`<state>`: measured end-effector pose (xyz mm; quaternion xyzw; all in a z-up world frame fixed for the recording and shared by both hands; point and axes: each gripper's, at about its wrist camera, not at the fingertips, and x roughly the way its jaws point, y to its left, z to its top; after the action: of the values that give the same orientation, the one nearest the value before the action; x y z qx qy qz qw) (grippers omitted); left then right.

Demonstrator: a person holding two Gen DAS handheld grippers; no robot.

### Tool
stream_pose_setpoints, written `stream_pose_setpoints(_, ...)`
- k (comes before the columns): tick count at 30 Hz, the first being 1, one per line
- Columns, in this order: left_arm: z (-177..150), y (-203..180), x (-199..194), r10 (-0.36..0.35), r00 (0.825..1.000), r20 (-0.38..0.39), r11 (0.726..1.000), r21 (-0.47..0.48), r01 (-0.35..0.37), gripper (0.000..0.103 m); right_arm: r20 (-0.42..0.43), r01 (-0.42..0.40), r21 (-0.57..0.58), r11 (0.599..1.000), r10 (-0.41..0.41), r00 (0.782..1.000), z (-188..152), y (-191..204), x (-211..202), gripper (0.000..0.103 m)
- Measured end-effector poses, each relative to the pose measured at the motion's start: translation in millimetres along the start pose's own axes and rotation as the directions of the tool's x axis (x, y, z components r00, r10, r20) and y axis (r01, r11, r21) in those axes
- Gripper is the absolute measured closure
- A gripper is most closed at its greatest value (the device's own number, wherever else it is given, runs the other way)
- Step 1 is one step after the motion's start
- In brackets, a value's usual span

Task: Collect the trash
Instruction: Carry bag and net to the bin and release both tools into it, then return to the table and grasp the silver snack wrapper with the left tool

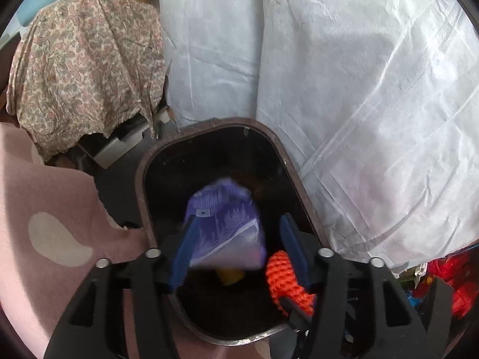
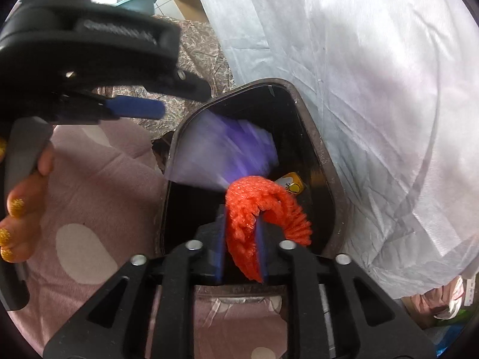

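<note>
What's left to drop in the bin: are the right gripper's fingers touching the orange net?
Touching. The right wrist view shows the orange net wedged between the fingers, lying against both.

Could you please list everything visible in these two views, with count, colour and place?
Bin: one, dark brown, open, on the floor below both grippers.
Packet: one, purple, blurred, over the bin mouth between the left fingers.
Mesh sleeve: one, orange, between the right fingers over the bin.
Yellow item: one, inside the bin; kind unclear.
White sheet: one, draped behind and beside the bin.
Patterned cloth: one, pink and beige paisley, draped beyond the bin.
Rug: one, pink with pale spots, under the bin.
Red clutter: several pieces beside the bin.
Left gripper: black with blue pads, open.
Right gripper: black with blue pads, pads against the sleeve.
Hand: one, gold nails, holding the left gripper.
</note>
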<state>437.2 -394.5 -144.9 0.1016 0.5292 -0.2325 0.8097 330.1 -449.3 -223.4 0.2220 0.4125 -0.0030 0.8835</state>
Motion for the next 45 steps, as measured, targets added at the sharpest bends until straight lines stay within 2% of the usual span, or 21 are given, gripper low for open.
stream_pose_setpoints(2, 0.3, 1.8, -2.3, -0.004, 1.0, 0.005, 1.0, -0.004, 0.004, 0.043, 0.014, 0.016, 0.0, 1.0, -0.016, 1.0, -0.7, 0.8, 0.7, 0.045)
stream_pose_setpoints(3, 0.5, 3.3, -3.7, -0.007, 1.0, 0.009, 1.0, -0.009, 0.007, 0.043, 0.027, 0.029, -0.003, 1.0, -0.029, 0.999, -1.0, 2.1, -0.6, 0.042)
stream_pose_setpoints(6, -0.4, 5.8, -13.3, -0.032, 0.999, 0.031, 0.999, -0.029, 0.033, 0.038, 0.034, 0.035, -0.001, 0.999, -0.035, 0.999, -1.7, 4.9, -4.2, 0.04)
stream_pose_setpoints(8, -1.4, 6.1, -23.2, -0.032, 0.998, 0.06, 0.999, -0.024, 0.033, 0.035, 0.037, 0.038, -0.015, 0.999, -0.037, 0.999, -3.3, 6.8, -7.4, 0.033)
stream_pose_setpoints(12, -9.2, 6.2, -47.6, -0.049, 0.992, 0.119, 0.998, -0.02, 0.052, 0.028, 0.041, 0.095, -0.058, 0.994, -0.092, 0.995, -8.7, 16.8, -13.4, 0.032)
stream_pose_setpoints(21, -46.1, 4.6, -112.8, -0.076, 0.97, 0.232, 0.997, -0.005, 0.079, 0.021, 0.06, 0.074, -0.072, 0.995, -0.07, 0.996, -23.8, 31.4, -45.2, 0.027)
stream_pose_setpoints(30, -102.1, 33.2, -191.1, -0.017, 0.917, 0.398, 0.999, 0.042, 0.0, 0.012, 0.096, 0.083, -0.154, 0.985, -0.069, 0.993, -36.4, 72.1, -82.3, 0.025)
stream_pose_setpoints(35, -140.2, 70.2, -223.4, 0.062, 0.884, 0.464, 0.998, -0.019, -0.06, 0.009, 0.133, 0.065, -0.192, 0.979, -0.039, 0.99, -44.2, 96.6, -106.9, 0.02)
stream_pose_setpoints(40, -174.2, 116.3, -241.8, 0.183, 0.865, 0.466, 0.982, -0.123, -0.141, 0.008, 0.161, 0.042, -0.25, 0.967, -0.001, 0.987, -53.8, 124.9, -127.4, 0.019)
stream_pose_setpoints(45, -204.7, 164.8, -249.6, 0.265, 0.863, 0.43, 0.958, -0.222, -0.183, 0.008, 0.172, 0.02, -0.29, 0.957, 0.032, 0.985, -63.4, 146.4, -144.4, 0.017)
